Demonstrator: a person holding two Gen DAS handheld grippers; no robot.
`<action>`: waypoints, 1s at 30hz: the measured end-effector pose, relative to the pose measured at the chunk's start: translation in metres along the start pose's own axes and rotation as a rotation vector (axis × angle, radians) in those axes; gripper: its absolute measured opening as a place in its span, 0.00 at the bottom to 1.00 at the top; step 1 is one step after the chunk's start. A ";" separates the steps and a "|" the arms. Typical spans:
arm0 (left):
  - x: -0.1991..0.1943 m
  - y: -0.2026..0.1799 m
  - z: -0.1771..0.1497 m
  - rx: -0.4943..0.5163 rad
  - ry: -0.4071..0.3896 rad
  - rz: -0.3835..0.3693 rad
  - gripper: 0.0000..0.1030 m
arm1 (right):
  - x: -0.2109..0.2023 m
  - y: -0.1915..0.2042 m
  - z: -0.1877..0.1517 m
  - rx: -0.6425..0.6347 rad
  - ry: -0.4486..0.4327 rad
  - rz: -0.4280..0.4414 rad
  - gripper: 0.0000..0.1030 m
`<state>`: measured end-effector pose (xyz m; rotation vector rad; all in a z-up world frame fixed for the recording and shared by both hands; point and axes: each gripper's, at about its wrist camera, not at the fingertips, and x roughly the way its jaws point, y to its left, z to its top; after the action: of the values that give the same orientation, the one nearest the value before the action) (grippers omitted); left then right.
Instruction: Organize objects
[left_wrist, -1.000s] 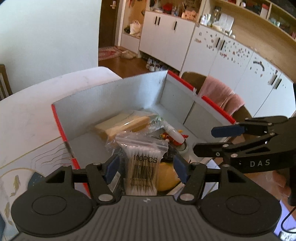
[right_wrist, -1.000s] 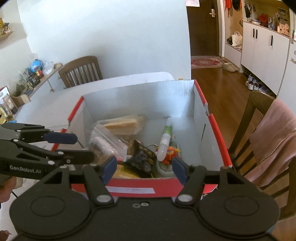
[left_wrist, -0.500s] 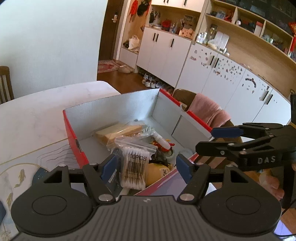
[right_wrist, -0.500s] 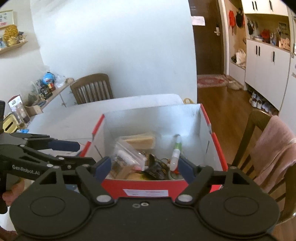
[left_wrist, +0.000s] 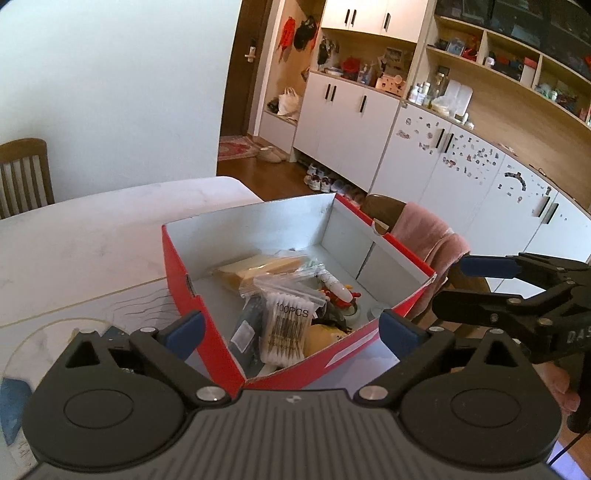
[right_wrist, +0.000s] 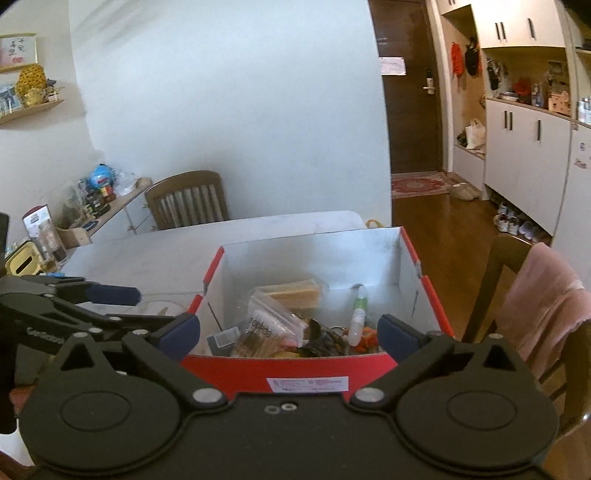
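Observation:
A red cardboard box (left_wrist: 181, 280) with a grey inside stands on the white table (left_wrist: 92, 229). It holds a bag of cotton swabs (left_wrist: 284, 325), a tan packet (left_wrist: 266, 267), a small white bottle (left_wrist: 336, 288) and other small items. My left gripper (left_wrist: 291, 328) is open and empty, just short of the box's near corner. My right gripper (right_wrist: 288, 332) is open and empty, before the box's (right_wrist: 428, 295) near wall. The swab bag (right_wrist: 266, 328) and bottle (right_wrist: 358, 314) also show there. Each gripper shows in the other's view.
A chair with a pink towel (left_wrist: 428, 232) stands right of the box. Another wooden chair (right_wrist: 188, 201) stands at the table's far side. A patterned mat (left_wrist: 74, 321) lies on the table left of the box. White cabinets (left_wrist: 347, 122) and a cluttered side shelf (right_wrist: 74, 206) line the room.
Both grippers have pulled back and up from the box, so it looks smaller and farther. Both stayed open and empty. The box's contents have not moved.

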<state>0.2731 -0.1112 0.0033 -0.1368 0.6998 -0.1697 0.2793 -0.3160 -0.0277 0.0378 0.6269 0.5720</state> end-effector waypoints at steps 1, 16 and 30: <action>-0.002 -0.001 -0.001 0.003 -0.003 0.009 0.98 | -0.001 0.001 -0.001 0.005 -0.001 -0.003 0.99; -0.024 -0.008 -0.018 0.014 -0.010 0.032 0.98 | -0.014 0.021 -0.020 -0.003 -0.020 -0.025 0.99; -0.035 -0.005 -0.027 0.002 -0.019 0.030 0.98 | -0.020 0.035 -0.027 0.000 -0.018 -0.028 0.99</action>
<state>0.2286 -0.1106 0.0053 -0.1260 0.6820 -0.1398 0.2340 -0.3007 -0.0314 0.0339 0.6088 0.5437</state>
